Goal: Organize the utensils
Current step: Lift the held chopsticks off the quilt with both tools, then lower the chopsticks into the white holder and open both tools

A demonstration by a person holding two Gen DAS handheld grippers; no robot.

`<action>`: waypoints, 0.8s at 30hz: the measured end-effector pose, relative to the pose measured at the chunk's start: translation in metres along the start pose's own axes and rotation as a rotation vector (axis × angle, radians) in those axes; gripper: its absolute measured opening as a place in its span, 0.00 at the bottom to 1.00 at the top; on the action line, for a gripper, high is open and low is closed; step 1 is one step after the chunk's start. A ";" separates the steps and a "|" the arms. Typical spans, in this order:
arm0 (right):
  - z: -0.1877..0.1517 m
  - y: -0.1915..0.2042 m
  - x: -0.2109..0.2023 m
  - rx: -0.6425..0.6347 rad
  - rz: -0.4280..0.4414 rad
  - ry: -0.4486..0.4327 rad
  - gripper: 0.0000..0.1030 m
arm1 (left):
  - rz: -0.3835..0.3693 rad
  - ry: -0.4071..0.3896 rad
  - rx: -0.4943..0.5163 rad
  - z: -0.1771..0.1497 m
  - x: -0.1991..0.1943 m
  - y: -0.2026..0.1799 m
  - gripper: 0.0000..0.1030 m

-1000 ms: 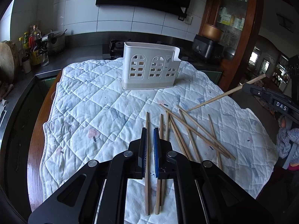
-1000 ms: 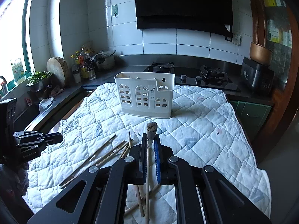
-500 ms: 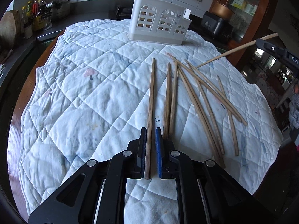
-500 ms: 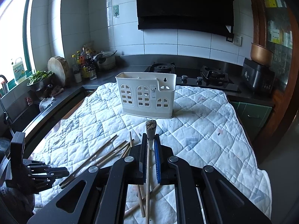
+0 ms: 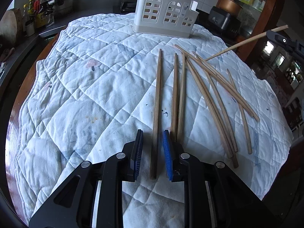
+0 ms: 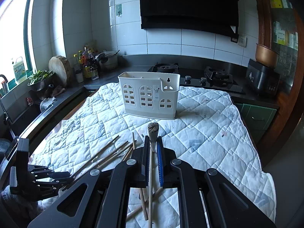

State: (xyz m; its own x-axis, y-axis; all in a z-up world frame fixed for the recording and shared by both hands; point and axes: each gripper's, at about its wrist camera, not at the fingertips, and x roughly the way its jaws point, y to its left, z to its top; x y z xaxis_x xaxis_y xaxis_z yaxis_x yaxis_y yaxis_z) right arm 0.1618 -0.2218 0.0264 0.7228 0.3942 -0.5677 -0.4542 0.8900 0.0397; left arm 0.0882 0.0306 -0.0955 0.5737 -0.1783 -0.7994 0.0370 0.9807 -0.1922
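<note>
Two views — left hand-held gripper (image 5: 152, 138) opening around a loose chopstick (image 5: 157, 102); right hand-held gripper (image 6: 152, 142) clenched on another chopstick (image 6: 150, 180).

Quilted cloth (image 5: 95, 95) over wooden table (image 5: 11, 125)

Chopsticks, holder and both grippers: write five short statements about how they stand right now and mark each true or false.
1. The right gripper is shut on a chopstick. True.
2. The white utensil holder lies tipped on its side. False: it stands upright on the quilted cloth.
3. A chopstick on the cloth lies between the left gripper's fingers, which are opening. True.
4. Every chopstick is already in the holder. False: several loose chopsticks lie on the cloth.
5. The left gripper touches the holder. False: it is well apart.
</note>
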 end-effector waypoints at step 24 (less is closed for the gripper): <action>0.003 -0.001 -0.004 0.012 0.001 -0.021 0.07 | -0.049 -0.081 0.025 0.044 -0.034 0.005 0.05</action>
State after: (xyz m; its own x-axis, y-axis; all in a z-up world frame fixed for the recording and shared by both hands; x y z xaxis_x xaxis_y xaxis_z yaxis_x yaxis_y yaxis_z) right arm 0.1612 -0.2236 0.0311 0.7334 0.3992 -0.5502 -0.4484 0.8924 0.0498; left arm 0.1053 0.0453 -0.0445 0.6346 -0.2201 -0.7408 0.0869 0.9728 -0.2147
